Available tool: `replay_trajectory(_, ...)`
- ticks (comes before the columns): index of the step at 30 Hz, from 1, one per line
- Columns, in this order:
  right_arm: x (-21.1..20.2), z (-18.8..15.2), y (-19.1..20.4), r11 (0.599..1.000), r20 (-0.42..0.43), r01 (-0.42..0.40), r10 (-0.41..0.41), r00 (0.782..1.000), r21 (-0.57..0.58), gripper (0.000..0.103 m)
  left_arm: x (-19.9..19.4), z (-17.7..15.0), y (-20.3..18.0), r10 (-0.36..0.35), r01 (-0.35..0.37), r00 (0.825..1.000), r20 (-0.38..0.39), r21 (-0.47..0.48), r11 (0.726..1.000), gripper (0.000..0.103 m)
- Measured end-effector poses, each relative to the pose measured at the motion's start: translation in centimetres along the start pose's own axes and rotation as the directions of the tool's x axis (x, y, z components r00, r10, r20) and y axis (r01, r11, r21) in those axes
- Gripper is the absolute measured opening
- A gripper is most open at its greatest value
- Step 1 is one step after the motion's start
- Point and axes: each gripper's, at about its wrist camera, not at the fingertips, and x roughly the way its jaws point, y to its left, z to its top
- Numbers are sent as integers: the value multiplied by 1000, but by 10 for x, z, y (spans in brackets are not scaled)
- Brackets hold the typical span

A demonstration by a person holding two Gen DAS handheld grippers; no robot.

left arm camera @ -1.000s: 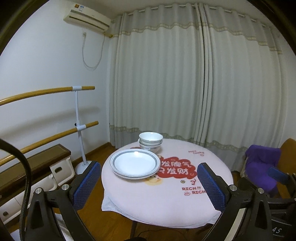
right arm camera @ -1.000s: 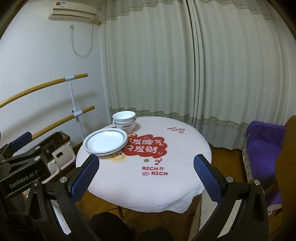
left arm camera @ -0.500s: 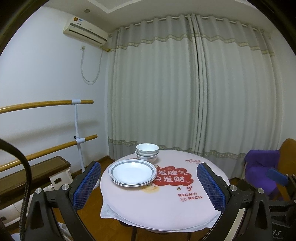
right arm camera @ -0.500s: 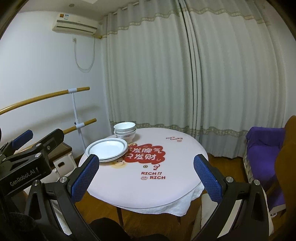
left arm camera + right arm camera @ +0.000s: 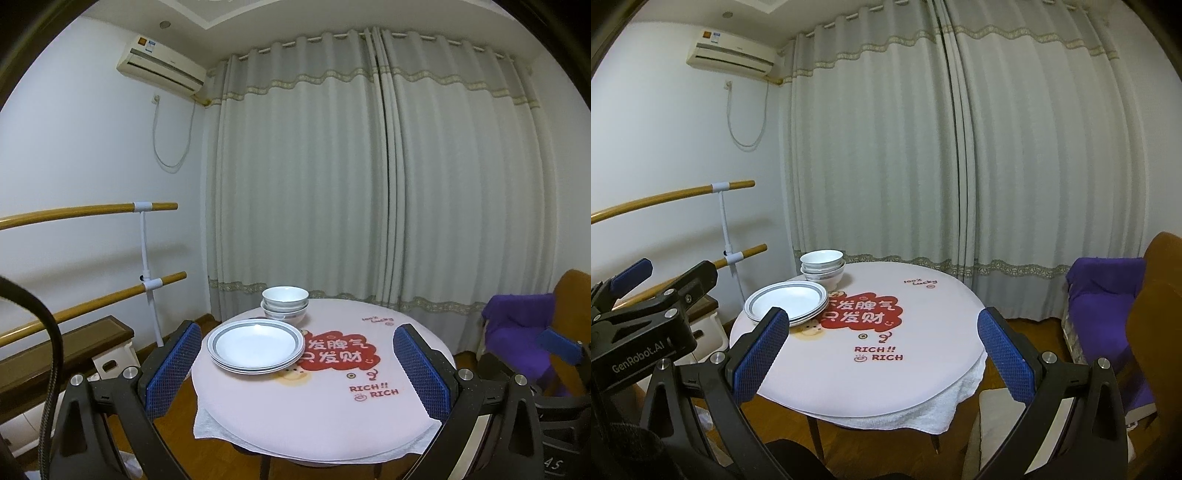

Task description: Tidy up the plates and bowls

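Currently held back from the round desk [image 5: 325,417], both tools with nothing between their blue pads. Left tool [image 5: 297,369] spread wide, pads apart, framing the near half of the desk from its own camera; right tool [image 5: 884,356] likewise spread, empty, pads well apart. Seen also from the right wrist: the body of the left tool at the lower left edge, marked "GenRobot.AI". Stacked on the far left part of the desk: plates [image 5: 256,345] [image 5: 786,302], white with a grey-blue rim band, several nested, upright and flat. Just behind them, toward the curtain: bowls [image 5: 284,305] [image 5: 823,267], white, nested one inside another, the top one open upward. Bowl stack just beside the plate stack; whether touching, cannot tell. Laid over the desk: a pale pink cover with a red cloud print [image 5: 338,352] [image 5: 862,315] carrying Chinese characters, and "RICH!! RICH" printed nearer the front. Hanging below the cover's edge: a white cloth [image 5: 945,410]. Behind the desk, grey curtains [image 5: 369,184] drawn shut. High on the left wall, an air conditioner [image 5: 160,64]. Along that wall, two wooden rails [image 5: 92,212] on a white post. Off to the right, a brown chair draped with purple fabric [image 5: 517,325].
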Motion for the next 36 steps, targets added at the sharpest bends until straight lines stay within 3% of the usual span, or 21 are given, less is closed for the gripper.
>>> replay_trajectory(36, -2, 18, -1, 1000, 38, 7, -7, 999, -9, 103, 8, 3, -7, 1, -1, 1000, 29, -10, 1000, 102)
